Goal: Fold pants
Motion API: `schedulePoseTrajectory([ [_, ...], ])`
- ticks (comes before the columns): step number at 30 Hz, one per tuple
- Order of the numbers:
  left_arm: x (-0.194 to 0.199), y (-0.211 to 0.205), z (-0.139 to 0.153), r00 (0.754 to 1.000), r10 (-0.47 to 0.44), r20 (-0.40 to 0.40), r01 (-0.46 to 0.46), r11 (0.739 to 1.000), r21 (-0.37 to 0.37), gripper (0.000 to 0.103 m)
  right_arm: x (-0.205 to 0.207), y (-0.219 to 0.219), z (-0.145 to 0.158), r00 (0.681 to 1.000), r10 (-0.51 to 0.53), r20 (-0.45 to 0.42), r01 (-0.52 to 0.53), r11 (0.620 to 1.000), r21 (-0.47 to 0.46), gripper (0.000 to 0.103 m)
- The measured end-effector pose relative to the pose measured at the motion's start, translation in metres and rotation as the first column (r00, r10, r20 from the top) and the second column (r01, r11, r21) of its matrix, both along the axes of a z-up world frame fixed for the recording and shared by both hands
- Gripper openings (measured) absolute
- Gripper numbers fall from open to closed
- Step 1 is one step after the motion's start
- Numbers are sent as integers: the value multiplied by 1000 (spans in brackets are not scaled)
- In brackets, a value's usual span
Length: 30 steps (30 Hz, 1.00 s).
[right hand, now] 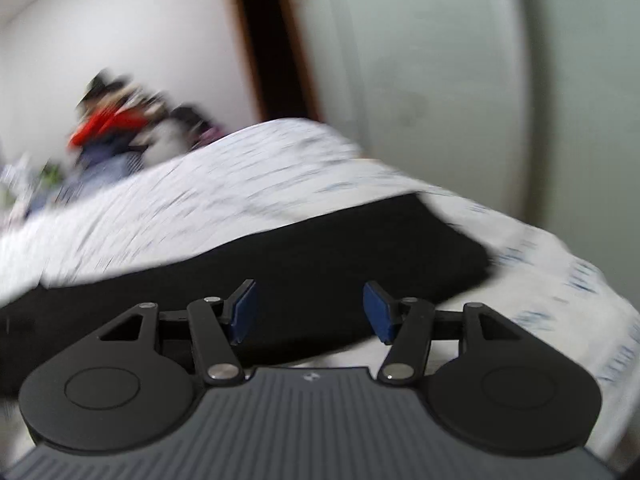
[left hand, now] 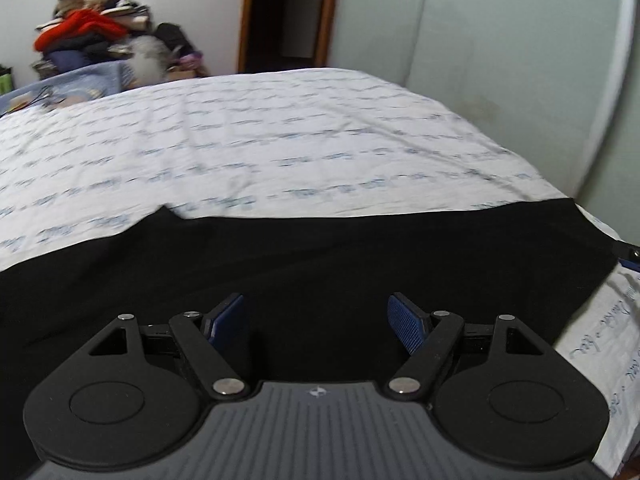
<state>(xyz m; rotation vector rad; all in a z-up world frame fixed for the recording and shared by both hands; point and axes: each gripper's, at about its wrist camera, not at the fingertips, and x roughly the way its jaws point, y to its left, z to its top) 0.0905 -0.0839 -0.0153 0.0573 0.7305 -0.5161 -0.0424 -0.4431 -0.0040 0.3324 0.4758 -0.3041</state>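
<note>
The black pants [left hand: 304, 256] lie flat across the near part of the bed, spread from left to right. My left gripper [left hand: 316, 320] is open and empty, just above the pants' near part. The right wrist view is blurred; there the pants [right hand: 320, 256] form a dark band across the bed. My right gripper [right hand: 310, 308] is open and empty, over the pants' near edge. The tip of the right gripper [left hand: 630, 258] shows at the right end of the pants in the left wrist view.
The bed sheet [left hand: 280, 136] is white with blue script lines. A pile of clothes [left hand: 104, 40] stands at the far left by the wall. A dark doorway [left hand: 288, 12] and a pale wardrobe [left hand: 500, 48] lie behind the bed.
</note>
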Motion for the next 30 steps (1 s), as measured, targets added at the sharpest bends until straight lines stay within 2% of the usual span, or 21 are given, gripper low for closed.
schedulePoseTrajectory([
  [2,-1,-13,-3,1000,-28,3,28,1000,5,78,-10,-25,-5,998,-68,9,67,993,99,58],
  [4,-2,-24,-8,999,-48,-10,49,999,19,78,-14,-44,-15,996,-89,24,82,976,203,57],
  [6,-3,-31,-15,998,-59,-27,60,998,33,78,-12,-57,-28,991,-131,20,121,952,280,56],
  [8,-6,-34,-17,998,-61,-12,61,997,51,78,-15,-61,-35,985,-171,34,149,927,343,55],
  [13,-6,-36,-16,998,-64,-8,65,997,48,78,-4,-77,-48,964,-260,58,214,887,409,55],
  [15,-5,-36,-15,998,-65,-15,66,997,34,78,-3,-84,-49,950,-303,74,241,865,441,51],
  [18,-2,-37,-14,997,-70,-32,70,997,16,78,2,-94,-55,932,-352,89,273,840,468,27],
  [19,0,-37,-13,997,-69,-36,70,998,10,78,1,-97,-55,929,-357,97,271,835,479,10],
  [23,3,-40,-12,996,-72,-48,72,997,-5,78,5,-102,-55,931,-347,116,255,842,476,8],
  [27,5,-41,-13,996,-66,-52,65,998,-11,78,3,-93,-42,928,-331,171,244,888,390,8],
  [30,7,-40,-13,996,-62,-60,61,998,-23,78,8,-94,-42,940,-320,118,260,896,360,8],
])
